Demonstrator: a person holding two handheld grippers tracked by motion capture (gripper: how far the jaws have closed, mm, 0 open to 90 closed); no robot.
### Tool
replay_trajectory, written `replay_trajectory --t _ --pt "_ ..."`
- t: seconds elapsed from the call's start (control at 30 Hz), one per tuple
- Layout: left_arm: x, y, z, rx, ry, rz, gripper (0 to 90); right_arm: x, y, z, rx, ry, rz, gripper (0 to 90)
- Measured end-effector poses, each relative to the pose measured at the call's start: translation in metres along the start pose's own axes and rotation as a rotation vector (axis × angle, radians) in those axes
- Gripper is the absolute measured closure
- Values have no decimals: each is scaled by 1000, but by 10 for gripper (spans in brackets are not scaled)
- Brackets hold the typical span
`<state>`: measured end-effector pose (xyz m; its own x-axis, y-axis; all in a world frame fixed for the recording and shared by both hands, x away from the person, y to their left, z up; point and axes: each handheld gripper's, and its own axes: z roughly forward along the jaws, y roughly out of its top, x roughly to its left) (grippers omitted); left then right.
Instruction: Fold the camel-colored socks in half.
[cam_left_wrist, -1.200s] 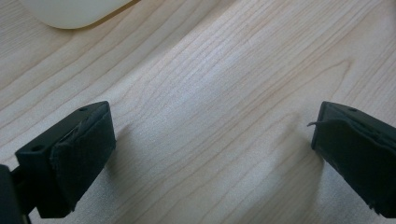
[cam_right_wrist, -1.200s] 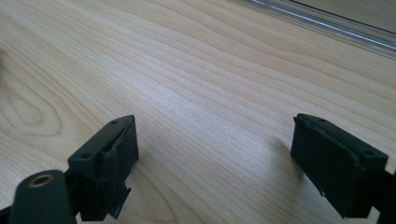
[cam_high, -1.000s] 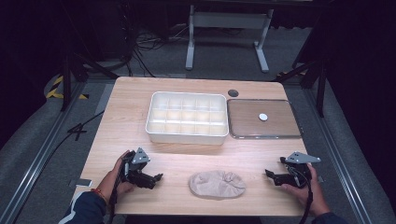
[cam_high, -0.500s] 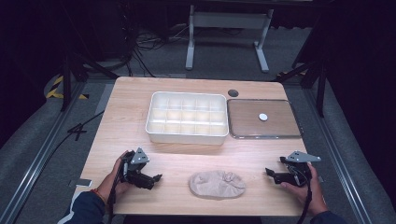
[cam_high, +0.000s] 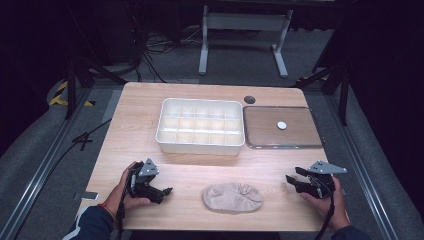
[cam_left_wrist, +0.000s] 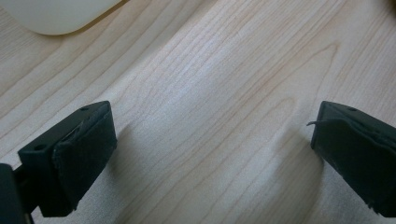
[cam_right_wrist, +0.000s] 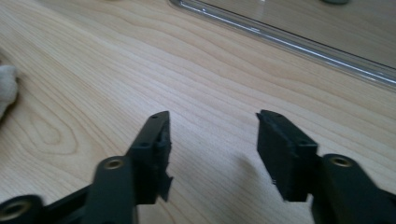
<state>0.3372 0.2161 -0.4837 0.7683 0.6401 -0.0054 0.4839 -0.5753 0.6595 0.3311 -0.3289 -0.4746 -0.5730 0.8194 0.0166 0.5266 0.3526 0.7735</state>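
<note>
Both grippers low at the near table (cam_high: 200, 90) edge, jaws spread, empty.
Cloth (cam_high: 232, 197) flat between left gripper (cam_high: 162, 191) and right gripper (cam_high: 292, 181), apart from both; tray (cam_high: 200, 144) beyond.

The right gripper (cam_right_wrist: 212, 144) hangs low over the pale wooden counter (cam_right_wrist: 140, 70) with its two black jaws spread and nothing between them, a clear-rimmed tray (cam_right_wrist: 299, 42) beyond them and a bit of whitish cloth (cam_right_wrist: 7, 88) at the left edge.
</note>
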Motion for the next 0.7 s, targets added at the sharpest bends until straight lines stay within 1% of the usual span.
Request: replay_trajectory --t 0.03,0.07,0.13,0.2,0.27,0.33,0.53,0.7 --pt "0 0 -1 2 2 -4 4 1 1 1 -5 15 -2 550" --pt "0 -1 -1 2 -1 -8 4 1 2 2 -4 17 -12 560" --pt "0 0 -1 1 1 -2 4 3 3 1 -6 19 -19 583" --pt "0 0 -1 1 1 -2 4 6 5 0 -16 41 -22 626" --pt "0 0 -1 2 0 -1 4 10 8 -2 -31 50 -26 650" --pt "0 0 -1 2 1 -1 4 14 12 -4 -48 72 -27 677" --pt "0 0 0 2 -6 -6 4 36 25 -5 -86 129 -69 708" --pt "0 0 0 2 -5 -4 4 58 35 -3 -96 180 -113 729"
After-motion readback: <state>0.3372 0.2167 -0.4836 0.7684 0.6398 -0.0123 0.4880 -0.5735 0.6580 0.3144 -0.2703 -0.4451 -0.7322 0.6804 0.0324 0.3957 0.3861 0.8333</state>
